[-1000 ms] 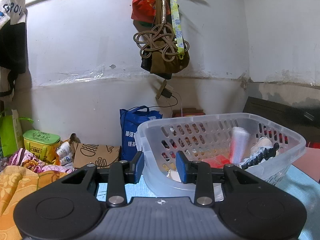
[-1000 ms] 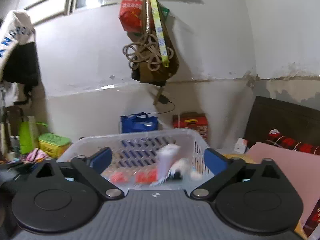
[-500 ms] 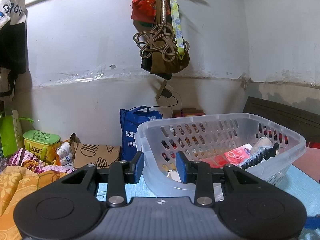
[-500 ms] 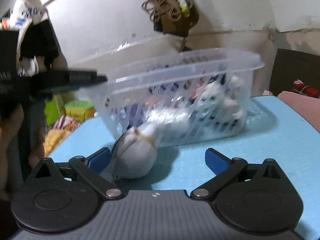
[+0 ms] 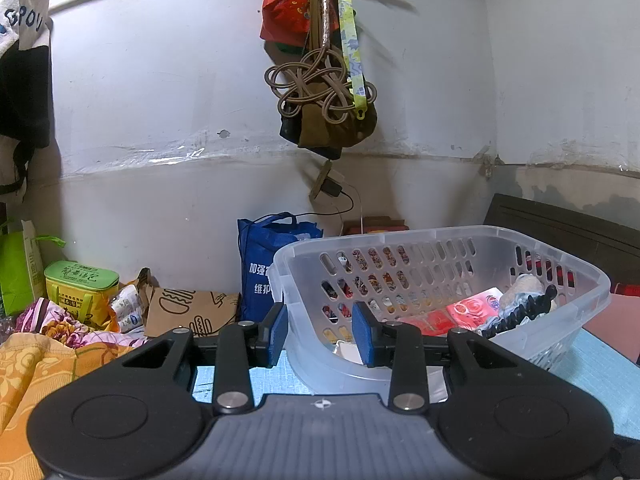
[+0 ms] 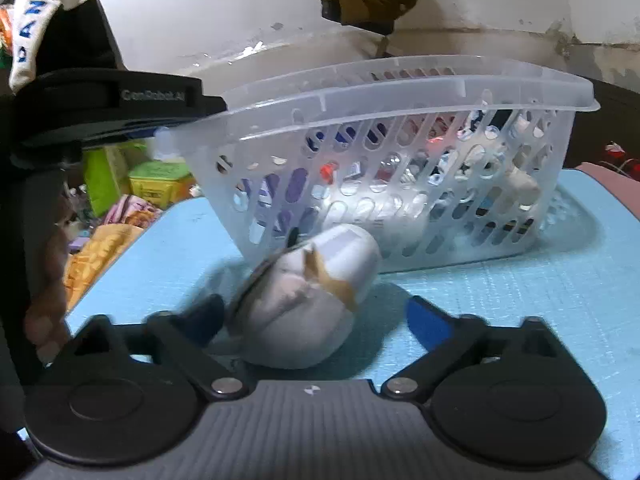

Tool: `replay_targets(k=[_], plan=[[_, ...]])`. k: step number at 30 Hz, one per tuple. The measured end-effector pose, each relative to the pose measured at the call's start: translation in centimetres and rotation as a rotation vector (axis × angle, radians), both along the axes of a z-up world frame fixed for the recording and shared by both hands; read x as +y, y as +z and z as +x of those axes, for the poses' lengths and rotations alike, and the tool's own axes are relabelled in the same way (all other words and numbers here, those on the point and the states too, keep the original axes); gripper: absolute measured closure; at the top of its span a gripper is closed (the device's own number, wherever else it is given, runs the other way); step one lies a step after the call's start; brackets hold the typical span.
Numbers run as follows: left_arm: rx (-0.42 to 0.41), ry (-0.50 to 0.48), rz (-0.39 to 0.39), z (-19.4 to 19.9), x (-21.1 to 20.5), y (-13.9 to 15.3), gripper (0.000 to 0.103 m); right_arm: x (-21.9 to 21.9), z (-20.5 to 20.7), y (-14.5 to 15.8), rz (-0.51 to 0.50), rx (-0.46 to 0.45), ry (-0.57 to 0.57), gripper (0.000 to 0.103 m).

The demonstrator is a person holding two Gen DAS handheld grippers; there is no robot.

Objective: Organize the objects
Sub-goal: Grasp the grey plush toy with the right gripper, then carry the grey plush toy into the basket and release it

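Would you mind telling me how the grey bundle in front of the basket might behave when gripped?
The grey bundle looks soft and creased, so it probably squashes under the open right gripper. Its rounded shape may roll on the blue mat.

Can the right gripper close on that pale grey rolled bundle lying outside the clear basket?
Probably yes. The pale grey rolled bundle lies on the blue mat between the right gripper's open fingers, in front of the clear plastic basket; nothing sits between.

The right gripper [image 6: 312, 316] sits low over the blue mat [image 6: 540, 300], jaws spread wide around a blurred grey-white pouch [image 6: 308, 300] lying just before the clear perforated basket [image 6: 400, 152]. The left gripper [image 6: 160, 118] grips the basket's left rim corner.
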State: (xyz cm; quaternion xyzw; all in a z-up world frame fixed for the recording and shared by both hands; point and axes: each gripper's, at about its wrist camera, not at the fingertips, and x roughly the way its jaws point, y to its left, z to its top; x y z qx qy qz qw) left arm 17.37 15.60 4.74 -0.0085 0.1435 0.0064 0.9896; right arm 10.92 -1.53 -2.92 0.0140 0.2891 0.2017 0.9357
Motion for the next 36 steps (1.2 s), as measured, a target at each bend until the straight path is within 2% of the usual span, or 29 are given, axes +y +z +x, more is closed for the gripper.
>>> replay_targets(k=[2,4,17,36], plan=[[0.000,0.000,-0.001,0.0,0.0,0.0,0.064,-0.1,-0.4,-0.1,0.014,-0.011,0.033,0.031],[0.000,0.000,0.000,0.0,0.0,0.0,0.064,0.2,-0.4,0.1,0.006,-0.022,0.033,0.032],[-0.001,0.000,-0.002,0.0,0.0,0.1,0.064,-3.7,-4.2,1.5,-0.009,-0.170,-0.009,0.033],[-0.001,0.000,-0.003,0.0,0.0,0.1,0.064,-7.5,-4.8,3.4,-0.025,-0.254,-0.083,0.033]])
